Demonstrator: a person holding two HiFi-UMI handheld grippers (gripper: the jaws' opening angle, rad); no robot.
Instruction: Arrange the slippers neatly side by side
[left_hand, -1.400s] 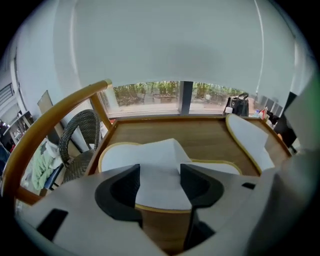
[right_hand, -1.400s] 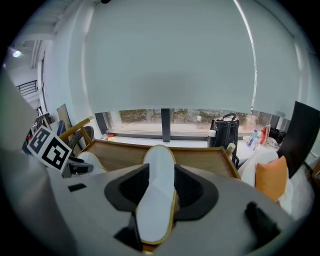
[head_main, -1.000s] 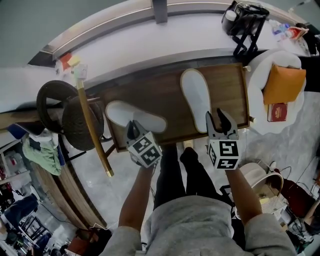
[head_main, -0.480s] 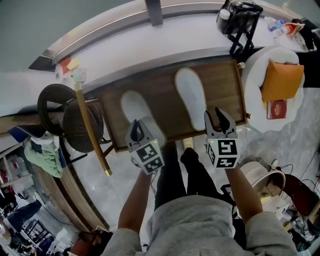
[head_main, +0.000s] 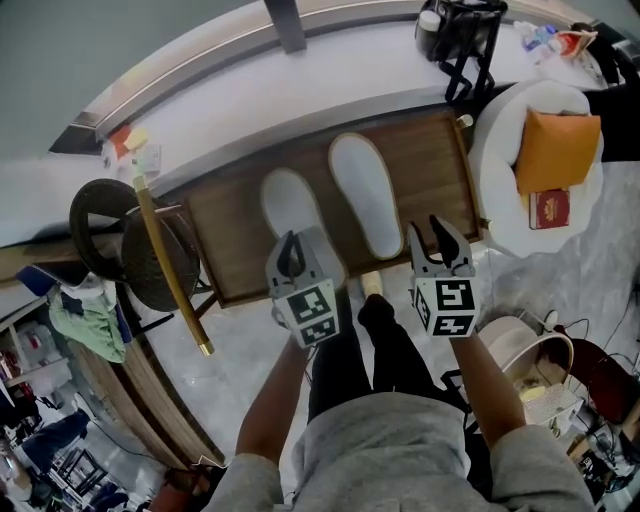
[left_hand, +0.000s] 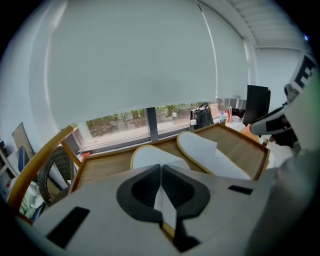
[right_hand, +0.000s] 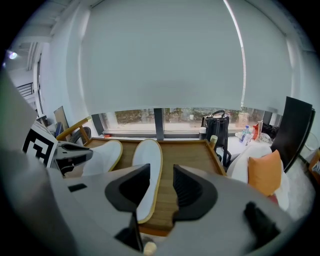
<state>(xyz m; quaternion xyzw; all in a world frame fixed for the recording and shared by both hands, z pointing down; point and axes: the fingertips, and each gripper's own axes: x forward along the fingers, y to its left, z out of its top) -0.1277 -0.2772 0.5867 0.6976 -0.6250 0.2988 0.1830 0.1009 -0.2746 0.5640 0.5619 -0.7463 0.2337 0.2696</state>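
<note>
Two white slippers lie on a low wooden tray table (head_main: 440, 160). The left slipper (head_main: 285, 200) lies lengthwise, close beside the right slipper (head_main: 365, 190). My left gripper (head_main: 291, 245) is shut on the near end of the left slipper; in the left gripper view white fabric (left_hand: 164, 200) is pinched between the closed jaws of that gripper (left_hand: 161, 170). My right gripper (head_main: 432, 232) hangs open over the table's front right edge, holding nothing. In the right gripper view the right slipper (right_hand: 147, 170) shows past the open gripper (right_hand: 161, 174), with the left slipper (right_hand: 102, 156) beside it.
A wicker chair (head_main: 130, 235) and a long wooden stick (head_main: 170, 265) stand left of the table. A black bag (head_main: 460, 35) sits behind it. At the right is a white armchair (head_main: 500, 150) with an orange cushion (head_main: 555, 150). The person's legs (head_main: 385, 345) are below the table's front edge.
The left gripper has pulled the left slipper rightward and turned it from lying crosswise to lengthwise, close beside the right slipper. The right gripper has hardly shifted.
</note>
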